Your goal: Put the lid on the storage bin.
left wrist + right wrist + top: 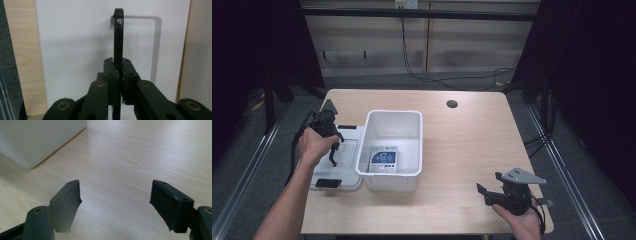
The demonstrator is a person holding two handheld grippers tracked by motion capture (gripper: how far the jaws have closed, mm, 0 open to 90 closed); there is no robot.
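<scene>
White plastic, matte and smooth: a flat bin lid (343,150) lies on the table just left of an open rectangular storage bin (394,117), their edges touching or nearly so. Lid carries a black handle (118,37), a thin rounded bar hinged by a small metal pin and standing upright off the lid's shallow recessed panel. Left gripper (119,75), seen in the left gripper view, has its black jaws pinched shut on this handle, pads pressing it from both sides; in the high view the left hand (314,145) holds it over the lid's middle. Black latches sit at the lid's near and far ends. Inside the bin, a flat blue-and-white printed packet (383,160) lies on the floor toward the near wall. Right gripper (497,190) rests low at the table's near right corner, well apart from the bin, jaws spread wide with nothing between them; ribbed dark pads (167,202) show in the right gripper view. Table (472,145): pale wood-grain laminate, rounded corners, a round cable hole (452,104) near the far edge. Beyond it, grey floor, beige panelled wall, black cables trailing down, dark curtains either side.
</scene>
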